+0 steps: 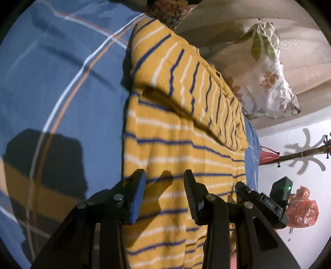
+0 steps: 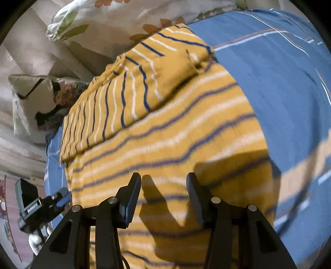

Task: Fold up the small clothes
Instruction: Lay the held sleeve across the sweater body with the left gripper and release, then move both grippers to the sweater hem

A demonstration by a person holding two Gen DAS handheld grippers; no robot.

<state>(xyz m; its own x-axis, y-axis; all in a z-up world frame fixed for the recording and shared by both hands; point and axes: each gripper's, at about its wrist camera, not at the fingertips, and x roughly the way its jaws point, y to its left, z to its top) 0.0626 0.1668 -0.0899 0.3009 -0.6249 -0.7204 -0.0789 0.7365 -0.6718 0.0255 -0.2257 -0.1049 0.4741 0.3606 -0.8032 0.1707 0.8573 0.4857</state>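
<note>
A yellow knit sweater point(image 1: 175, 134) with blue and white stripes lies flat on the blue bed sheet point(image 1: 62, 82), a sleeve folded across its upper part. My left gripper point(image 1: 164, 180) is open, just above the sweater's lower body, holding nothing. The right gripper also shows at the right edge of the left wrist view point(image 1: 260, 200). In the right wrist view the same sweater point(image 2: 165, 134) fills the middle, with the folded sleeve point(image 2: 134, 87) at the top. My right gripper point(image 2: 164, 182) is open above the sweater's body and empty. The left gripper shows at the left of the right wrist view point(image 2: 45, 204).
Floral pillows point(image 1: 269, 72) lie past the sweater's far end, also in the right wrist view point(image 2: 124, 18). A red plastic bag point(image 1: 302, 209) and a wooden coat stand point(image 1: 306, 153) sit off the bed. The blue sheet point(image 2: 289, 82) spreads to the side.
</note>
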